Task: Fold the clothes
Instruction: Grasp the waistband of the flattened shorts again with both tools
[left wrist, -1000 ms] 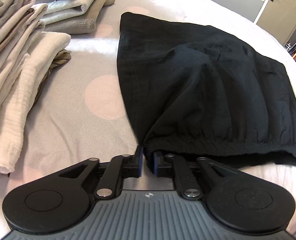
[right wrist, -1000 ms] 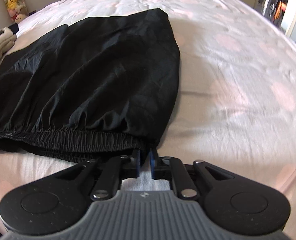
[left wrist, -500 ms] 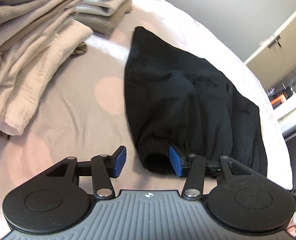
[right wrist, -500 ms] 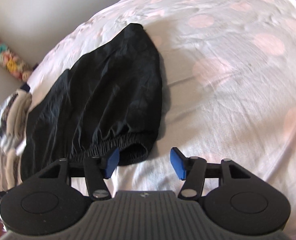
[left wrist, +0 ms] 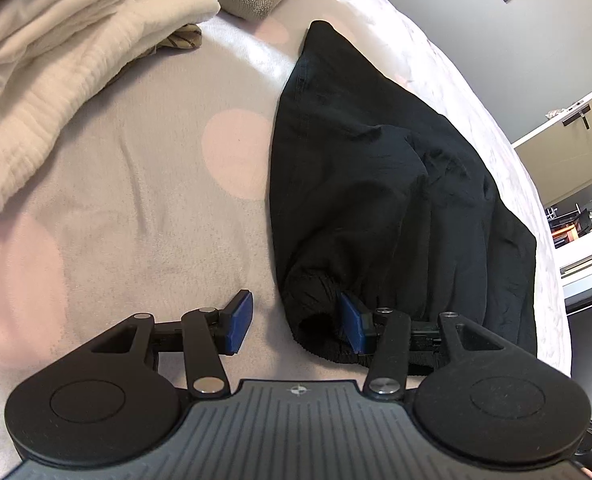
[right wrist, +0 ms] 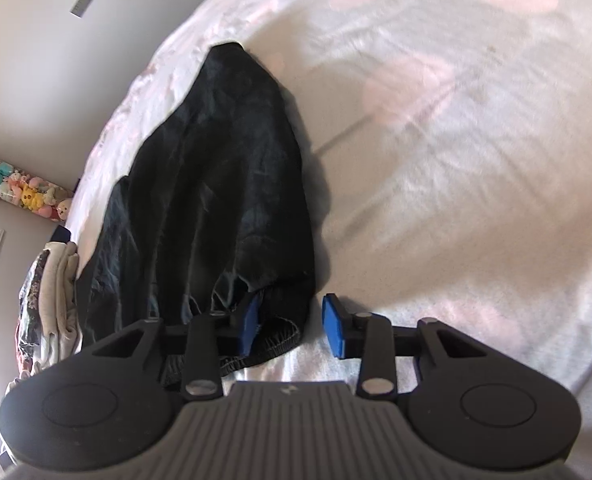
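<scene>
A black garment (left wrist: 376, 200) lies folded across the bed (left wrist: 135, 220); left gripper (left wrist: 296, 320) and right gripper (right wrist: 289, 326) gape, unclamped, at its waistband corners; the loose elastic edge may spring apart, spoiling the fold.

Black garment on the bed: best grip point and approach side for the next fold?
Grip the black garment at its elastic waistband, one corner per gripper, coming in low from the near edge. The gathered band is the thickest edge and lies right at both open grippers: left gripper, right gripper. The far end tapers flat on the bedspread.
</scene>
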{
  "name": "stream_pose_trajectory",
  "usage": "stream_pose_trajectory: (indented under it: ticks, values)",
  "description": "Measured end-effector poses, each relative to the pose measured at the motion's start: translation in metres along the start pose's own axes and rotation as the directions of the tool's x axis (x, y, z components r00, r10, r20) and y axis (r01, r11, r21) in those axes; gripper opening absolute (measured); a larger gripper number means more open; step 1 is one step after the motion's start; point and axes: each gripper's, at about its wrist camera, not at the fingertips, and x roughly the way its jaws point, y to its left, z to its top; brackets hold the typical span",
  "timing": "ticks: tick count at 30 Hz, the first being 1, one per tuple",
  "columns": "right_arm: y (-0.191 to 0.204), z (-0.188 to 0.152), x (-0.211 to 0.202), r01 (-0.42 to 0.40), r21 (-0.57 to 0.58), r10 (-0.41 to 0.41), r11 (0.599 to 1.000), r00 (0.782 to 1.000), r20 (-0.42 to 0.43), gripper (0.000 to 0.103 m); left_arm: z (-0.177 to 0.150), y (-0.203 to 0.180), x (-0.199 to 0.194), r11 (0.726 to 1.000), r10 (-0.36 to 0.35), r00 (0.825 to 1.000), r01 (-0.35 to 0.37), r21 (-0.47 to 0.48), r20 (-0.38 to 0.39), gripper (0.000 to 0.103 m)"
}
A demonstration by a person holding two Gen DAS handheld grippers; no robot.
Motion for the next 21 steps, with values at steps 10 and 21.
stream_pose_trajectory:
  ticks: [10,21]
  values:
    - [0.0,-0.005,0.005,0.01,-0.047,-0.01,0.999,1.0,-0.004,0.018,-0.01,-0.016,0.005,0.997,0.041,0.998,-0.044,0.06,0.039,0.018]
    - [0.019,-0.014,-0.043,-0.017,-0.009,0.017,1.0,0.999,0.038,0.012,0.006,-0.035,-0.047,0.998,-0.019,0.997,0.014,0.068,0.07,0.009]
